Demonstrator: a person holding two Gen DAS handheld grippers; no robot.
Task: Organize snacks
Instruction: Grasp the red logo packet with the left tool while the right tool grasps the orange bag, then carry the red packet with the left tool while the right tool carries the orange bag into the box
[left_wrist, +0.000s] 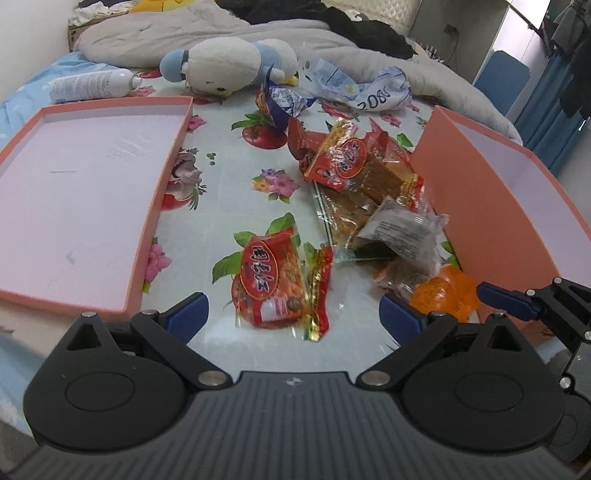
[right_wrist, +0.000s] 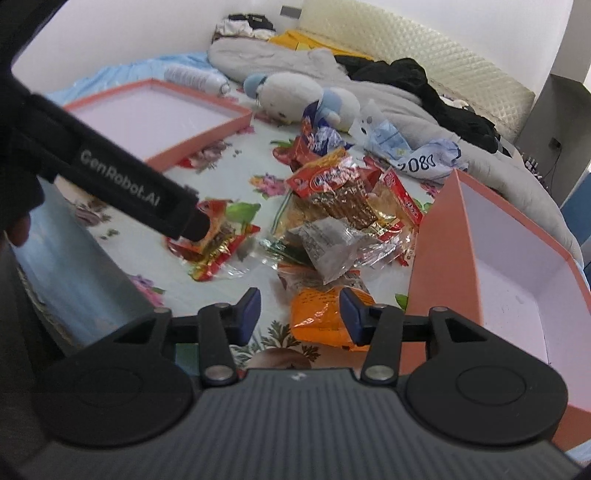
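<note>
Left gripper (left_wrist: 293, 314) jaws spread wide, nothing between the pads, poised over the red peanut packet (left_wrist: 271, 282) that lies flat on the flowered tablecloth (left_wrist: 229, 184). The packet sits just ahead of the fingertips, roughly centred in the gap. Good line-up for a straddle: lower straight, keep the pads either side of the packet's short width, close on the body, not on the crinkly gold seam at its right edge, which would likely slip.

Right gripper (right_wrist: 300, 314) jaws part-open, no pad contact that I can see; the orange snack bag (right_wrist: 319, 321) lies between and just beyond its fingertips. The bag touches the grey clear-wrapped packet (right_wrist: 325, 243) above it, so pinch low and near its front edge to avoid dragging the neighbour.

Rest of the pile, the red wafer packs (left_wrist: 354, 162) and a blue-and-red packet (left_wrist: 280, 103), is heaped mid-table between the two pink trays. Left tray (left_wrist: 147, 236) lies flat and empty; right tray (left_wrist: 480, 206) is tilted, its near wall right beside the orange bag. From the task, likely each packet goes to the tray on its own side. Lift clear of that wall before swinging over.

Plush toy (left_wrist: 229, 66), white bottle (left_wrist: 88, 85) and crumpled paper (left_wrist: 380, 92) lie at the far edge, not part of it.
</note>
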